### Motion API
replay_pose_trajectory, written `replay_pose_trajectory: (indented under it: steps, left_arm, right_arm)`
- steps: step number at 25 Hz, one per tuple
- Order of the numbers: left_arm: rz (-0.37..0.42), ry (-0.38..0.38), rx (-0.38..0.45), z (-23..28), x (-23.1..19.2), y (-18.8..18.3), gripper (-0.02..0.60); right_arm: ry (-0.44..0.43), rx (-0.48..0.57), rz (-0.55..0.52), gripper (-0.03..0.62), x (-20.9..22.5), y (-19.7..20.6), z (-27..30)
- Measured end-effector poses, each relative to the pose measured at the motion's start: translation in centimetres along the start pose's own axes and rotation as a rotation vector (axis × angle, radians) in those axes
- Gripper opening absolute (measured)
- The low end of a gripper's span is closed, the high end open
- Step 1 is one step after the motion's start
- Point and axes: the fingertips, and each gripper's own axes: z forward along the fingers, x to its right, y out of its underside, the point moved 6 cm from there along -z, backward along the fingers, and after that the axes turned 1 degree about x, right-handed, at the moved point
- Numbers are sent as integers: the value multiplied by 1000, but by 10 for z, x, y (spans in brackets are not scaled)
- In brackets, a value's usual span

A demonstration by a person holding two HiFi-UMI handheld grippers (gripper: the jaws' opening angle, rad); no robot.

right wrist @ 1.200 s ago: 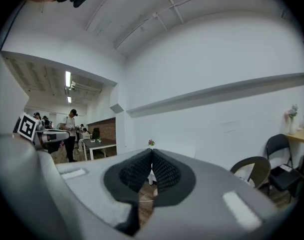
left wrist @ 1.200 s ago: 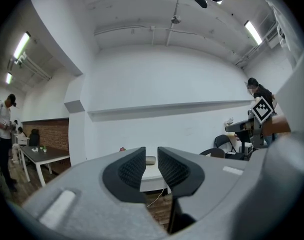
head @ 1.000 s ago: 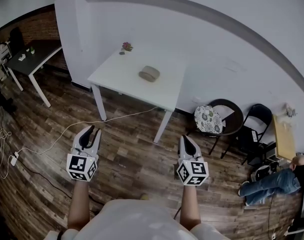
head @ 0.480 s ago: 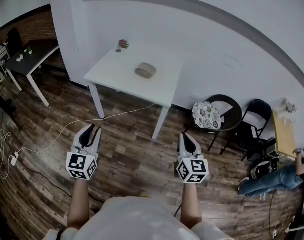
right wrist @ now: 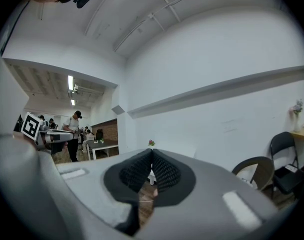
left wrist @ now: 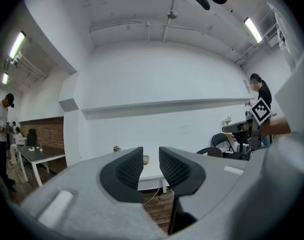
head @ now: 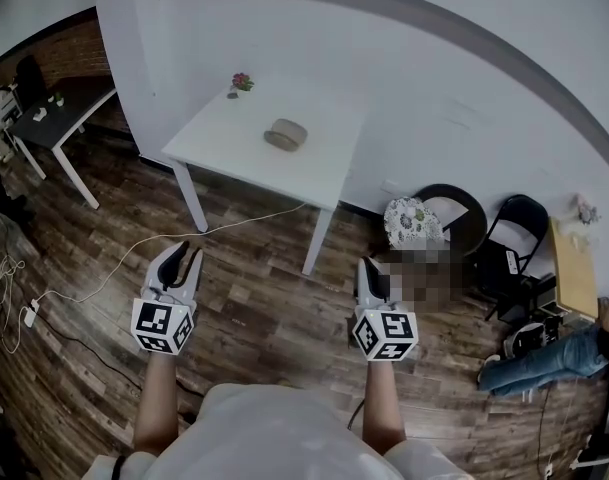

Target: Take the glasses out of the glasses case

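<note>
1. My left gripper (head: 187,256) is held out over the dark wooden plank floor (head: 264,313). Its black ribbed jaws stand a little apart with nothing between them.
2. My right gripper (head: 370,268) is level with it on the other side. Its jaws are pressed together at the tips and hold nothing.
3. Both are well apart from the white rectangular worktop (head: 234,143), which stands ahead against the white wall.
4. The grey-beige oval glasses case (head: 285,134) lies near the middle of that worktop and looks closed.
5. A small pink-flowered pot plant (head: 241,82) sits at the worktop's far left corner.
6. A thin white cable (head: 134,258) trails across the floor under the worktop, and a black round chair with a patterned cushion (head: 414,224) stands to its right.
</note>
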Motion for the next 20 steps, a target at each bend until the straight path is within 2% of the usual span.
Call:
replay_pose_trajectory:
  steps: [9, 20]
  left_arm:
    - [6, 0, -22, 26, 11, 7, 104]
    - [-7, 18, -32, 94, -31, 22, 104]
  right_arm:
    - [0, -27, -4, 3, 24, 11, 22]
    - [34, -38, 9, 3, 40, 15, 93]
